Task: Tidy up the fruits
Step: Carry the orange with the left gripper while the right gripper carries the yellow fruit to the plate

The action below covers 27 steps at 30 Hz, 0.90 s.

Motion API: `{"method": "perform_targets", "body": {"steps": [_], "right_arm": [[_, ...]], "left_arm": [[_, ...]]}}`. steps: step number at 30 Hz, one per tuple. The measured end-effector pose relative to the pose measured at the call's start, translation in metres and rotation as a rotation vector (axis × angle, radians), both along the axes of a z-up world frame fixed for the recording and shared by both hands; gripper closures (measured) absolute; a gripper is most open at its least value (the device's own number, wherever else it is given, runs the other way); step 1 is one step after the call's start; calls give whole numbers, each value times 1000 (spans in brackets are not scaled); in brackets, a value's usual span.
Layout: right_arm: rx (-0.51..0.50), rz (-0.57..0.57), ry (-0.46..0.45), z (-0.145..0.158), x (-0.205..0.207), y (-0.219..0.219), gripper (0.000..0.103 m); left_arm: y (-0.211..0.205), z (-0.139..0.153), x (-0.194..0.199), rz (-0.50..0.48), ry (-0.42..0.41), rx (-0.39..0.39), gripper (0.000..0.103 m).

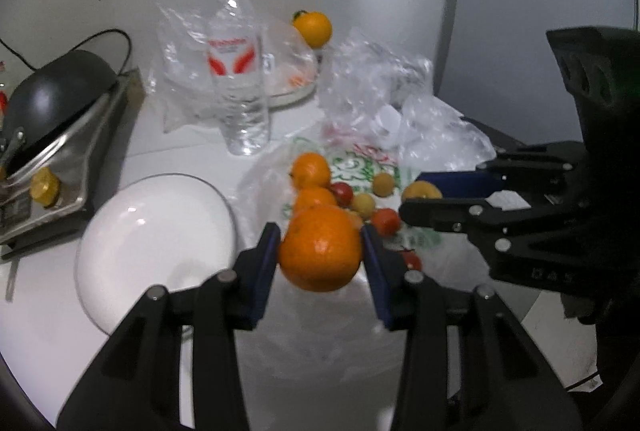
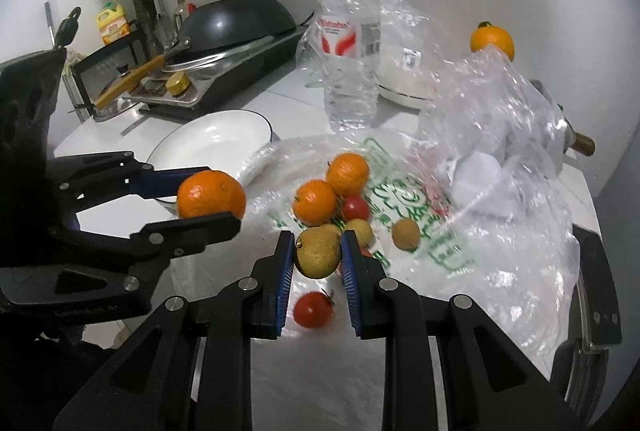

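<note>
My left gripper [image 1: 320,247] is shut on a large orange [image 1: 320,249] and holds it above the table, beside the white plate [image 1: 156,247]. It also shows in the right wrist view [image 2: 212,201] with the orange [image 2: 211,194]. My right gripper [image 2: 316,251] is shut on a yellow-brown round fruit [image 2: 318,253]; in the left wrist view that gripper [image 1: 416,197] holds the fruit [image 1: 422,190]. Two oranges [image 2: 347,173] [image 2: 314,201], red tomatoes [image 2: 356,207] [image 2: 313,309] and small yellow-brown fruits [image 2: 406,234] lie on a printed plastic bag [image 2: 420,231].
A water bottle [image 2: 351,43] stands behind the fruit. Crumpled clear bags [image 2: 500,135] lie at the right. Another orange [image 2: 492,43] sits by a far white dish [image 2: 400,83]. A black pan on a stove [image 2: 236,31] is at the left.
</note>
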State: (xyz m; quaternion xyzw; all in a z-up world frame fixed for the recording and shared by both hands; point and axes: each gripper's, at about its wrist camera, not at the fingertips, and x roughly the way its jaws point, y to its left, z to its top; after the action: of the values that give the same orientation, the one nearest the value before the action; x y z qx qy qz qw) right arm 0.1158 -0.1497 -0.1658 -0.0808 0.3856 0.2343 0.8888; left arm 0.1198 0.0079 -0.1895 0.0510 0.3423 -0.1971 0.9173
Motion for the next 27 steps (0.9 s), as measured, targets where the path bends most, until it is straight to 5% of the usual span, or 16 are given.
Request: {"method": "perform_targets", "body": {"steps": [12, 27], "right_arm": [[28, 71, -18, 9, 8, 50, 77], [9, 154, 11, -3, 36, 118, 77]], "left_arm": [[61, 6, -7, 121, -58, -27, 61], [130, -22, 10, 258, -41, 2, 61]]}}
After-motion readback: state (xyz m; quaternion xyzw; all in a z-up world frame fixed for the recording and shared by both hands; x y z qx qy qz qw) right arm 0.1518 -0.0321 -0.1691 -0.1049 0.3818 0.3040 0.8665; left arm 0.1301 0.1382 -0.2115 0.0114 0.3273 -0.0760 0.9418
